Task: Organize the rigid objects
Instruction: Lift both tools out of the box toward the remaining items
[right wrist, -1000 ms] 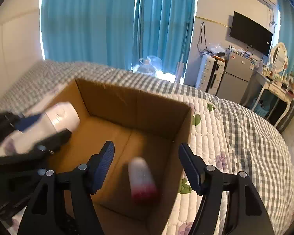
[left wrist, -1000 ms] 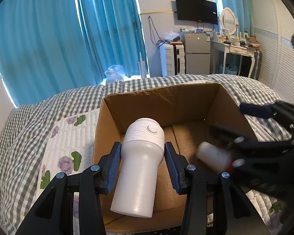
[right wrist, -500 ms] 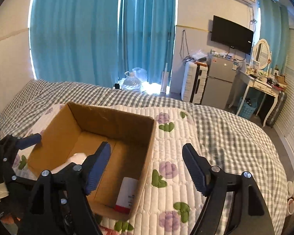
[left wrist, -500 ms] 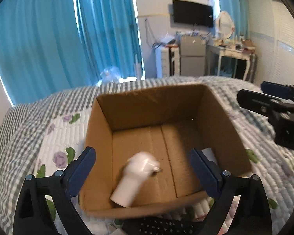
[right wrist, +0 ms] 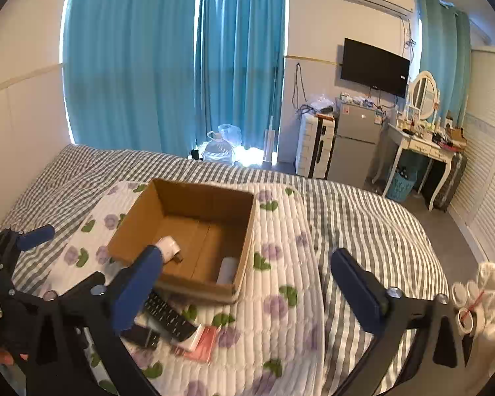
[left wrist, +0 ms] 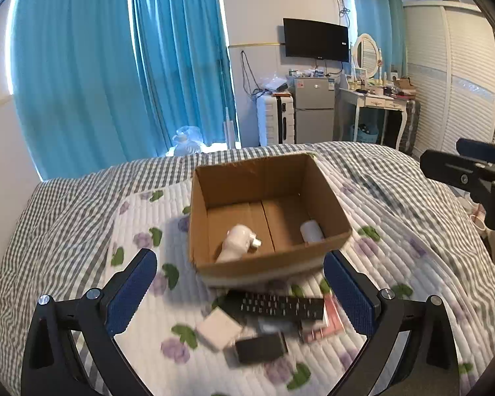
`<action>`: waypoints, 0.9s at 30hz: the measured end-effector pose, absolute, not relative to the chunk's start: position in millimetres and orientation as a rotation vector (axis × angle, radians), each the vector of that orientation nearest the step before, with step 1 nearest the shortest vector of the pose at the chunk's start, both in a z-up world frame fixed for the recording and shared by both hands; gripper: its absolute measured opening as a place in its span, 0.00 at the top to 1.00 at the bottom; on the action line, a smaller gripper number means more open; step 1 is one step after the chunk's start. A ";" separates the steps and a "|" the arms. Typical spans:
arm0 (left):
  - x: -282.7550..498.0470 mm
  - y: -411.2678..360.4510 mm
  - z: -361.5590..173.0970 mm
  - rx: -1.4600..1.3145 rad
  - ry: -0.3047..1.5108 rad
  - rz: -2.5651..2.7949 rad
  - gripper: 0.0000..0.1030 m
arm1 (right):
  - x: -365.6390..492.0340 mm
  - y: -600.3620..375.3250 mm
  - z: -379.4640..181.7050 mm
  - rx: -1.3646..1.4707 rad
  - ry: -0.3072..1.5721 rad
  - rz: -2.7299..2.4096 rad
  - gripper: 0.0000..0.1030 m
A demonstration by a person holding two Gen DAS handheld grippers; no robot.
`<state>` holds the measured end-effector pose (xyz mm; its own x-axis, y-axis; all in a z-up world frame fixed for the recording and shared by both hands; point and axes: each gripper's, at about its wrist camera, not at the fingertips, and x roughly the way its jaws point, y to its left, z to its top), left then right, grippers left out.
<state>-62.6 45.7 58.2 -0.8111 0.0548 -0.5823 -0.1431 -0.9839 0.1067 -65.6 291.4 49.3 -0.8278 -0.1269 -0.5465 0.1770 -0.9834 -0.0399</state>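
Both grippers have pulled back from the cardboard box [left wrist: 267, 211], and the white bottle and small tube they carried a second ago now lie inside it. From the left wrist, the left gripper [left wrist: 239, 293] is spread wide and empty above a black remote [left wrist: 277, 305] and small flat items on the quilt [left wrist: 142, 297] — the white bottle [left wrist: 236, 241] lies box-left, the tube [left wrist: 311, 231] box-right. From the right wrist, the right gripper [right wrist: 247, 293] is likewise wide apart, holding nothing, beside the box [right wrist: 194, 204].
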 end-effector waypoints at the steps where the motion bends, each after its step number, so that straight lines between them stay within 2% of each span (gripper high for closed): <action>1: -57.2 43.5 57.8 -0.923 0.219 2.889 0.00 | -56.9 292.2 46.2 0.848 0.118 -2.855 0.00; 8: -45.6 23.0 34.8 -0.991 0.150 2.929 0.00 | -46.2 280.5 -0.5 0.898 0.165 -2.847 0.00; 13: -57.7 13.2 -5.0 -1.075 0.085 2.944 0.00 | -63.0 269.4 -51.1 0.957 0.247 -2.817 0.00; 19: -74.6 18.7 -71.1 -1.254 0.091 2.854 0.00 | -85.1 264.3 -112.3 1.168 0.262 -2.695 0.00; 22: -76.2 21.3 -95.4 -1.328 0.058 2.787 0.00 | -89.6 261.2 -122.7 1.219 0.282 -2.660 0.00; 27: -77.7 32.7 -104.3 -1.315 0.035 2.754 0.00 | -90.9 258.8 -127.2 1.244 0.296 -2.650 0.00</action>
<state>-77.7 32.7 -104.3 -0.6255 0.0707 -0.7770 -0.0901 -0.9958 -0.0180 -90.9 258.8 -127.2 -0.6263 -0.0944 -0.7739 0.2629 -0.9601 -0.0956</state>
